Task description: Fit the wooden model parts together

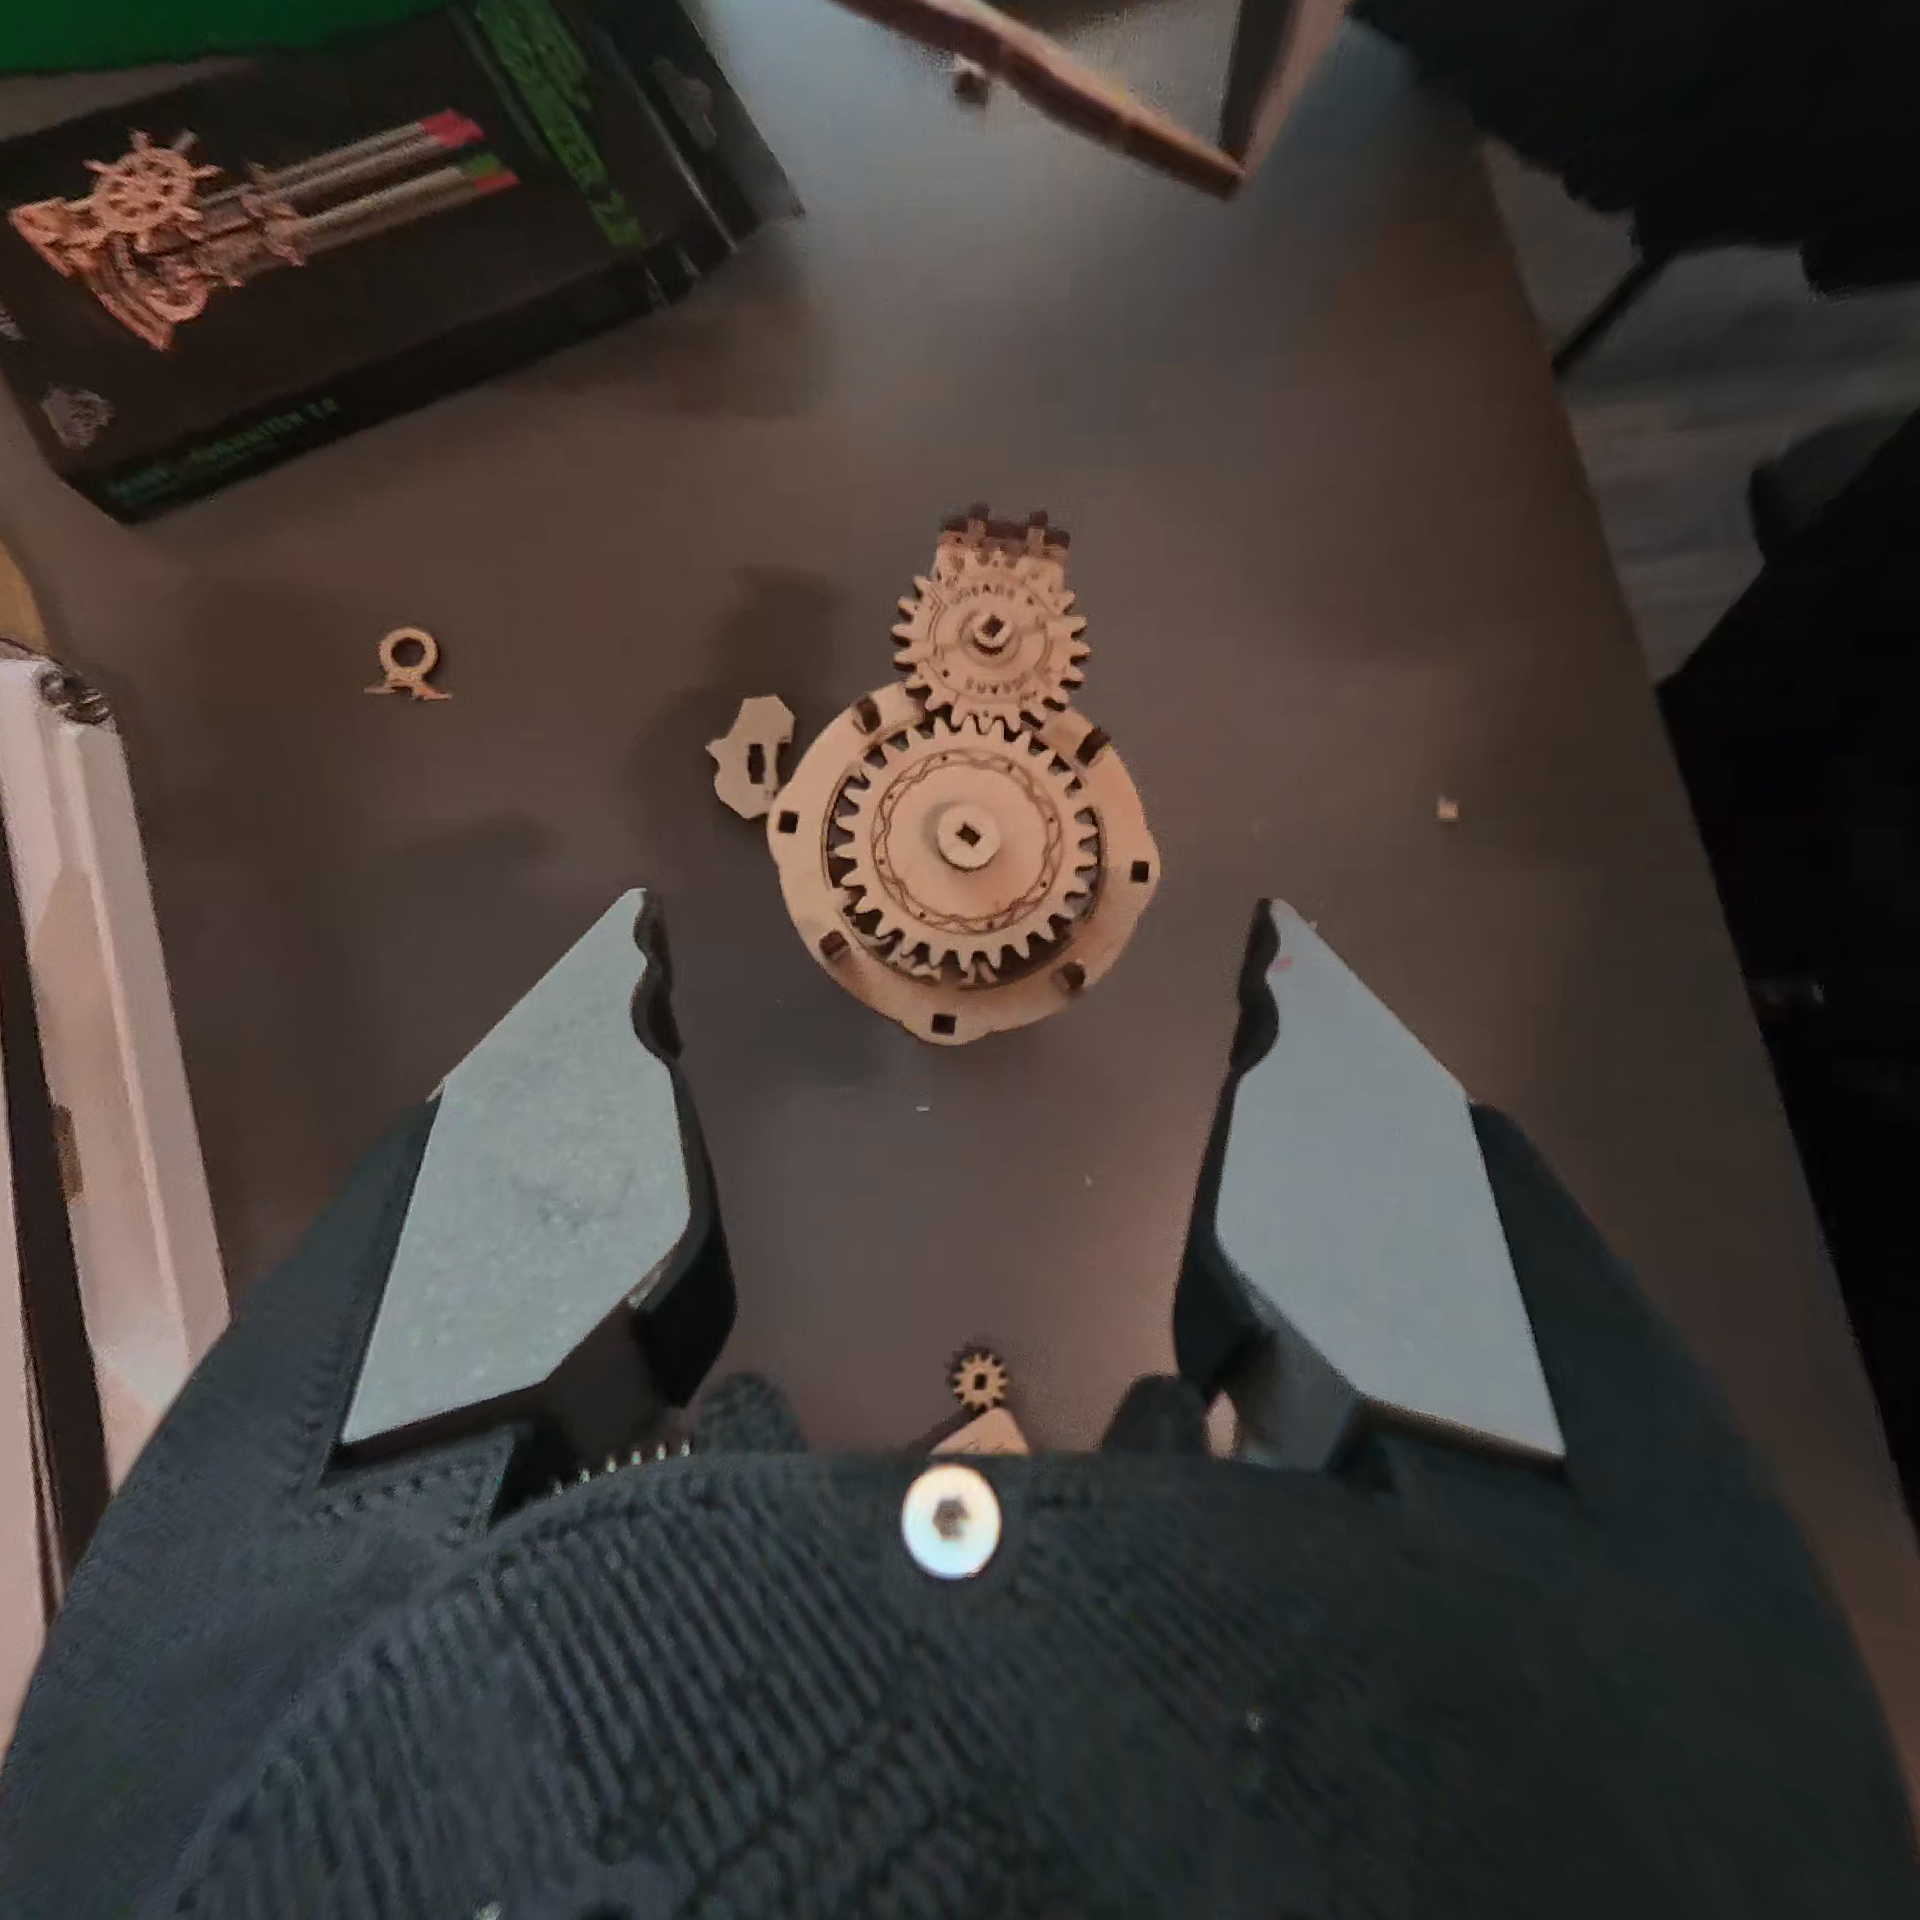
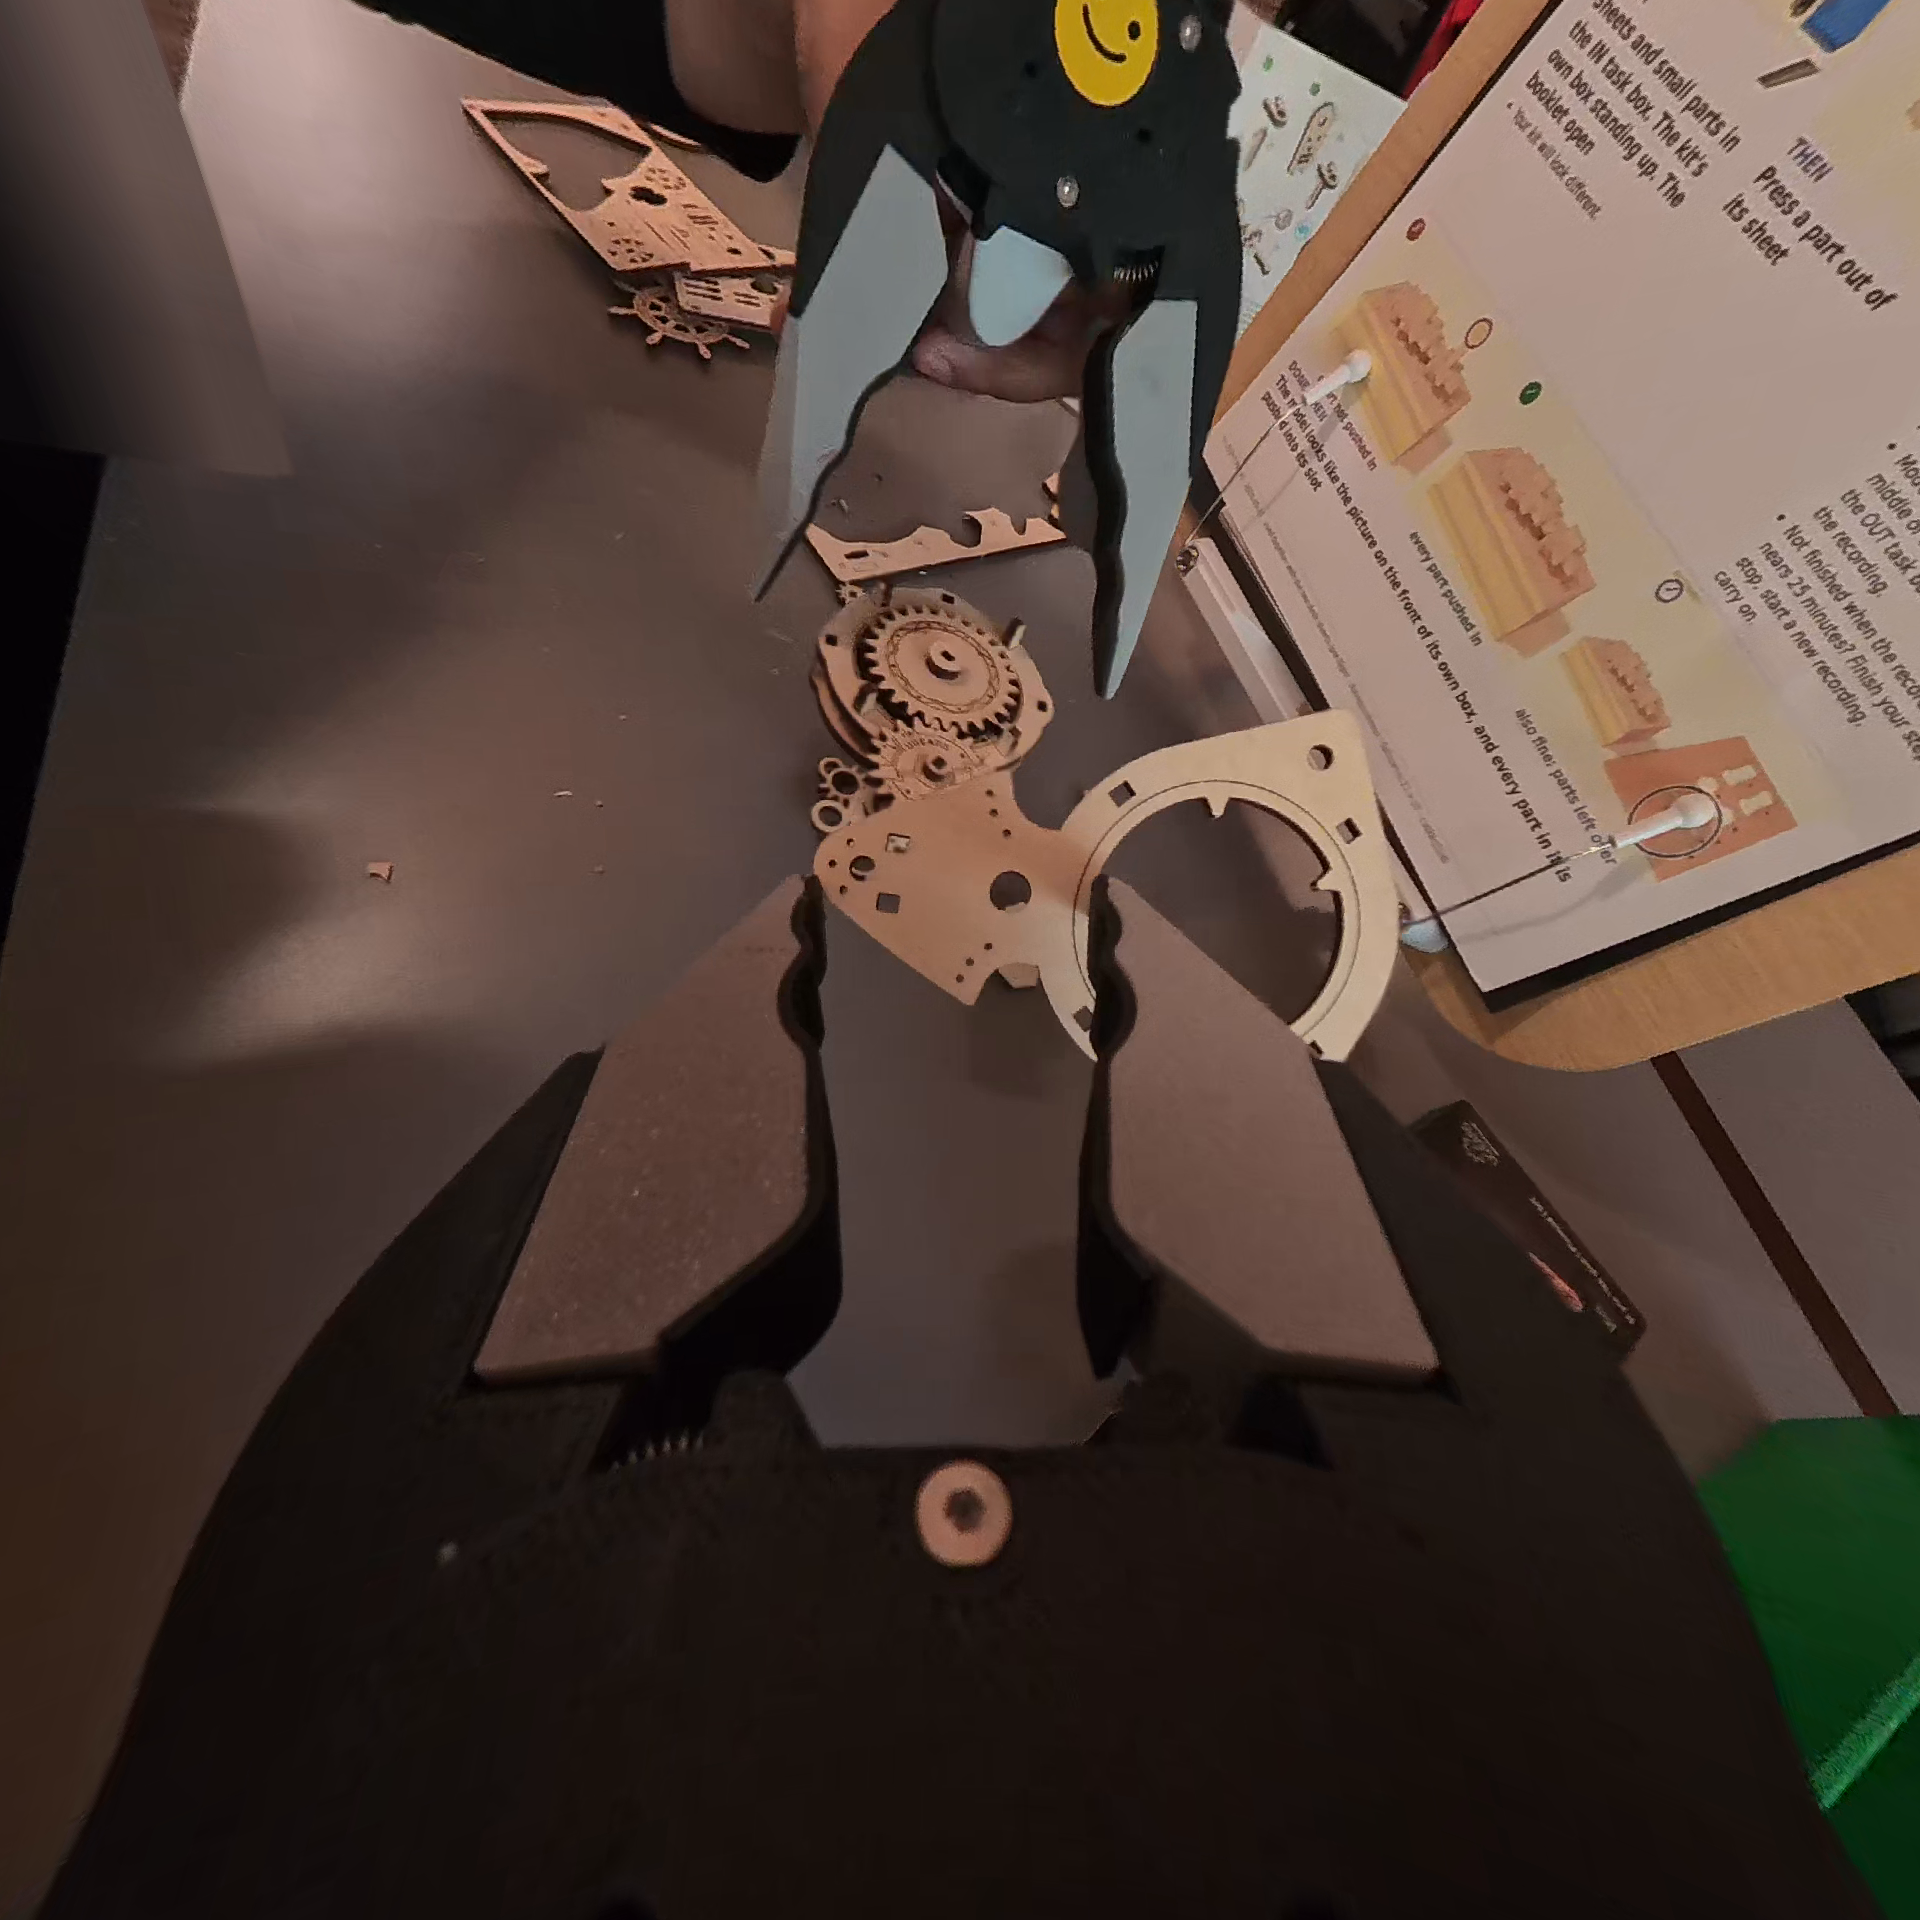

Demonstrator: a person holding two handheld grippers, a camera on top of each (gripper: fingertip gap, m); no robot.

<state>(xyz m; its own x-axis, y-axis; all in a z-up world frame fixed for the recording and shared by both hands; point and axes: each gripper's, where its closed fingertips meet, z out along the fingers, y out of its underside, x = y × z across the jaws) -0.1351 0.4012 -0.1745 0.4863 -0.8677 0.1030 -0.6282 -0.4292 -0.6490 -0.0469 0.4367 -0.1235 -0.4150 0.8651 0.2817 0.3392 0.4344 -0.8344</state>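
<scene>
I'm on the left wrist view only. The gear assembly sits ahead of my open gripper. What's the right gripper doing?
Observer: The right gripper is closed on a flat wooden plate with a big round opening, apparently lifted off the table.
Operator: Where's that plate relative to the gears?
Observer: In the right wrist view its edge overlaps the small gear end of the gear assembly.
Operator: Any loose stock I can't see?
Observer: A punched-out wooden sheet lies beyond the left gripper, with a ship's wheel piece beside it.
</scene>
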